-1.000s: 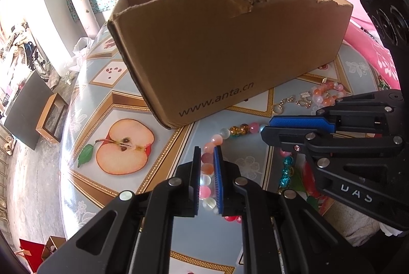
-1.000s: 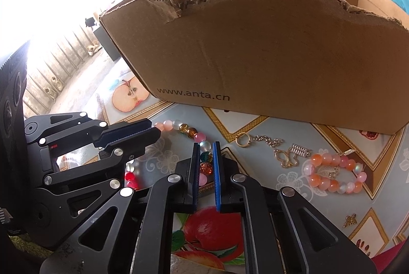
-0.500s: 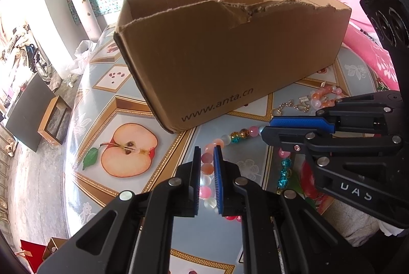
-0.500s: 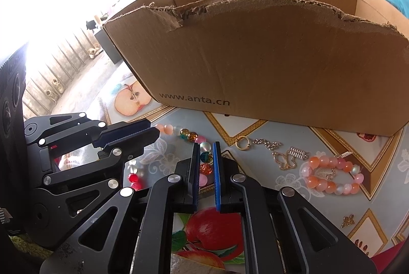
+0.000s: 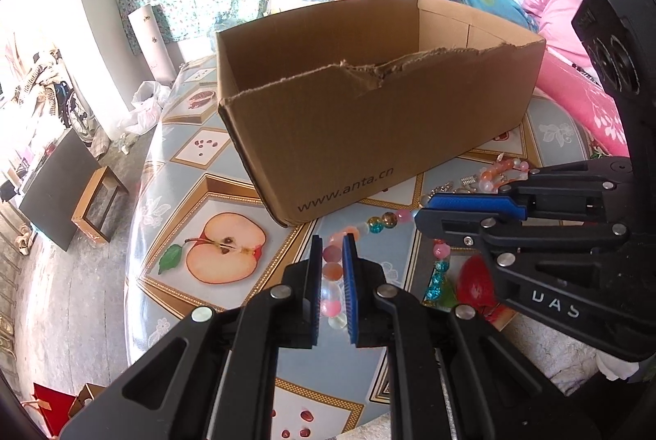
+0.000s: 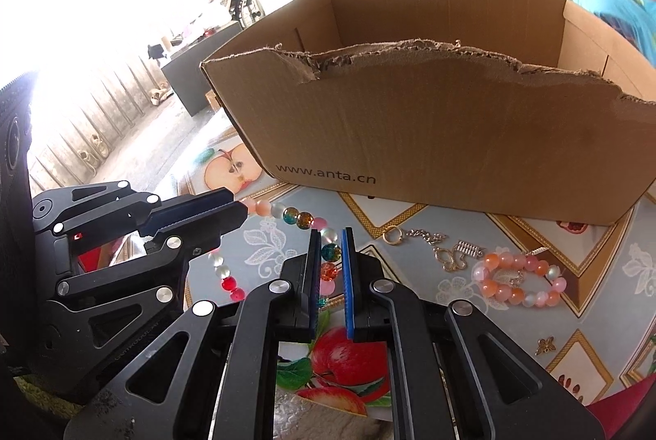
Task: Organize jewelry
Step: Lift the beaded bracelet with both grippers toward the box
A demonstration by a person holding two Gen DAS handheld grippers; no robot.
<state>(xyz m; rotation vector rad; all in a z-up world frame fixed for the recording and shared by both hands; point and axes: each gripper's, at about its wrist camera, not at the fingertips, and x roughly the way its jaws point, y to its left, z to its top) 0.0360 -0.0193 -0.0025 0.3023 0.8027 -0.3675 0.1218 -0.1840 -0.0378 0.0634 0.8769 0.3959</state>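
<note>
A long necklace of pink, white, amber and teal beads point(image 6: 296, 215) hangs in a short span between my two grippers, just above the fruit-patterned table point(image 5: 184, 169). My left gripper point(image 5: 332, 240) is shut on one stretch of its beads point(image 5: 332, 270). My right gripper point(image 6: 331, 233) is shut on another stretch, and it also shows in the left wrist view point(image 5: 424, 209). Behind both stands an open cardboard box point(image 5: 369, 128) with a torn front rim point(image 6: 410, 50). An orange-and-white bead bracelet point(image 6: 517, 276) lies on the table to the right.
A gold chain with a ring point(image 6: 412, 235), a gold pendant point(image 6: 451, 260) and a small gold charm point(image 6: 545, 345) lie in front of the box. The table's edge drops to the floor at the left point(image 5: 135, 235). Pink bedding point(image 5: 574, 79) is behind on the right.
Both grippers have risen together with the necklace held between them. The box's inner walls now show over its torn rim.
</note>
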